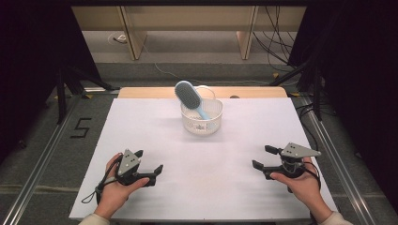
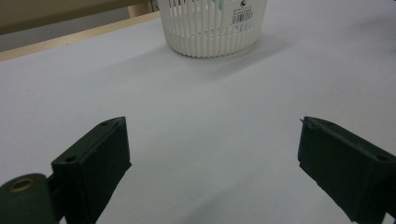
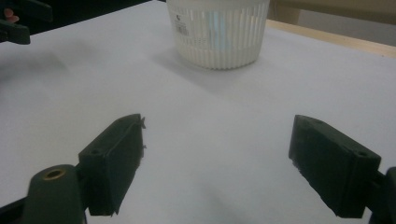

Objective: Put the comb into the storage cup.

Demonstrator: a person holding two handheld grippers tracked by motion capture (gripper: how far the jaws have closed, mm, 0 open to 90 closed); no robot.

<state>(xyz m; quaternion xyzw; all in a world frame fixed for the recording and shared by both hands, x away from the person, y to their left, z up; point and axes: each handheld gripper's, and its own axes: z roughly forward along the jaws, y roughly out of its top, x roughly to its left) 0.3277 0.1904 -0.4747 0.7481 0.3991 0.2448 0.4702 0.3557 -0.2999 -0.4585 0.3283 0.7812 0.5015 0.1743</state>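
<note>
Basically both grippers, left (image 1: 149, 162) and right (image 1: 264, 156), sit fingers wide and empty near the desk's (image 1: 141, 126) front edge; brush (image 1: 190, 97) stands tilted in the basket (image 1: 202, 121) beyond them, so grab its head and lift straight out.

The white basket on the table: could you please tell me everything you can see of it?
The white basket is small, round and looks like plastic, with thin upright slats and a thin loop handle. A barcode label sits on its wall. It stands upright on the white table, toward the far edge, apart from both grippers. A blue hairbrush leans in it, handle down, head over the rim.
</note>
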